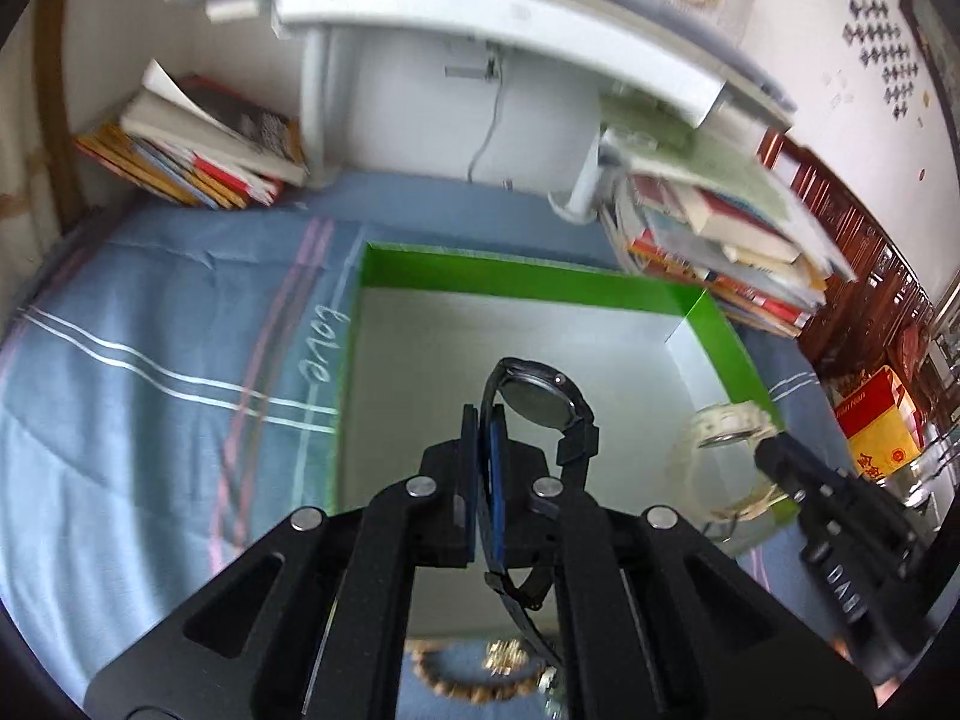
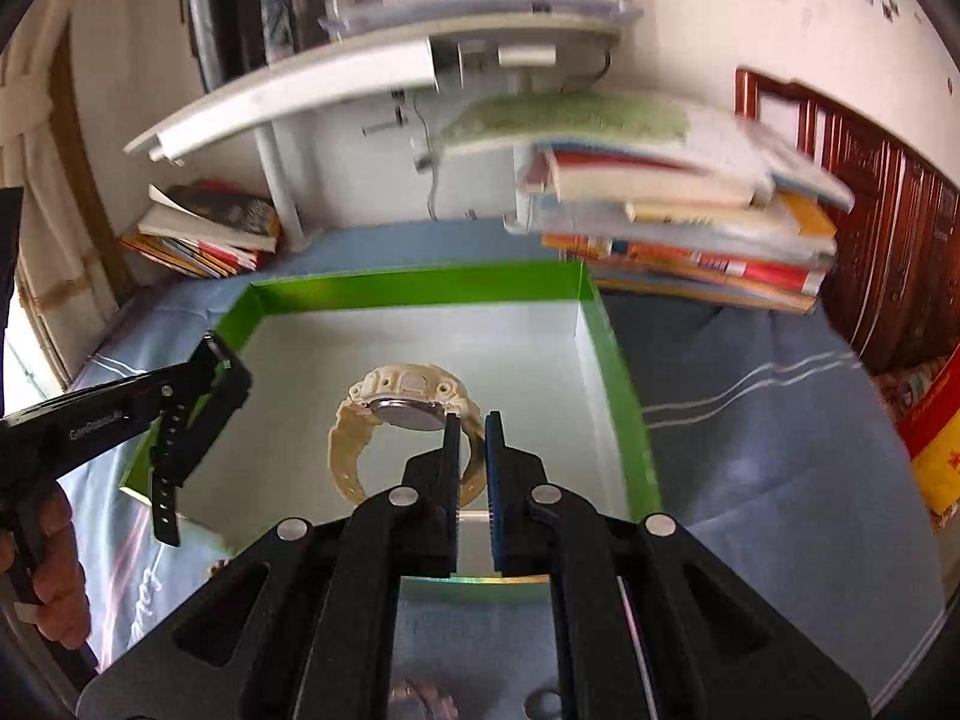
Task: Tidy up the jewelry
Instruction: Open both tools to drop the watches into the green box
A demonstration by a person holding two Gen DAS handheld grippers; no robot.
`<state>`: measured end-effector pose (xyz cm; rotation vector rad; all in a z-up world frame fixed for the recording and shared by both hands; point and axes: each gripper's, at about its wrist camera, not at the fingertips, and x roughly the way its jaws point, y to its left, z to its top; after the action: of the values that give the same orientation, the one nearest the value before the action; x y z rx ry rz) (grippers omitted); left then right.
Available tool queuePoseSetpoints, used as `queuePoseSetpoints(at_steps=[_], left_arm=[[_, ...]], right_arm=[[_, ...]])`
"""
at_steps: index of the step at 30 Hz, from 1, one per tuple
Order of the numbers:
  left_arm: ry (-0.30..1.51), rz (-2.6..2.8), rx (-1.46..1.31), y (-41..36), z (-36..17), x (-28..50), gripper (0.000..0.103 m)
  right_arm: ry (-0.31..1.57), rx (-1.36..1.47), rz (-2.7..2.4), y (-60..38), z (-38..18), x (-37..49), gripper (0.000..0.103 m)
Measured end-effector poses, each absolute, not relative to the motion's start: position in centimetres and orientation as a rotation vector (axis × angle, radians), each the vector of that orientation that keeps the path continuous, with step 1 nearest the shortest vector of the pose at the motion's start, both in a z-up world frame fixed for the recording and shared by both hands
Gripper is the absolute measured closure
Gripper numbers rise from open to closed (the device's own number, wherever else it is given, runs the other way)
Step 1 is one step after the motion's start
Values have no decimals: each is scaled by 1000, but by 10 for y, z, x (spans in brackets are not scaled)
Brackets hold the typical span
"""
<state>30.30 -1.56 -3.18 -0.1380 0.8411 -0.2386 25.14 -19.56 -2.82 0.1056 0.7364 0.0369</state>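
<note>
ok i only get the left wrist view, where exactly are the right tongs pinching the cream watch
Observer: The right tongs are shut on the strap of the cream watch, right beside its metal case back.
Operator: is it over the box
Observer: In the right wrist view it hangs over the middle of the white floor of the green box.
Operator: and my black watch from that side
Observer: The black watch dangles its long strap from the left tongs across the box's left wall.
</note>
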Motion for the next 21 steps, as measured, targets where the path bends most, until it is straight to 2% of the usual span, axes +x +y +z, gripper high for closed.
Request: queuePoseSetpoints(at_steps=[2,3,4,5,6,10,13,18,21], left_arm=[[864,-240,-150,-18,-40,311,96],[866,-236,-156,-18,-43,312,86],[867,-235,-164,-17,-43,310,65],[856,-236,-170,-15,-42,305,57],[834,-228,-161,-12,-38,296,55],[751,-126,-92,-1,-28,241,51],[709,-36,-38,2,-41,187,44],[799,-17,9,2,-74,147,44],[796,-26,34,2,-79,134,37]], right_arm=[[750,112,42,-195,-35,256,94],[745,110,36,-195,-36,256,92],[737,107,29,-195,-35,253,81],[728,108,34,-197,-32,248,68],[720,114,41,-200,-29,242,65],[693,140,110,-211,-14,195,65],[703,132,124,-213,-20,160,65],[797,100,89,-201,-52,141,65],[845,89,89,-191,-69,141,65]])
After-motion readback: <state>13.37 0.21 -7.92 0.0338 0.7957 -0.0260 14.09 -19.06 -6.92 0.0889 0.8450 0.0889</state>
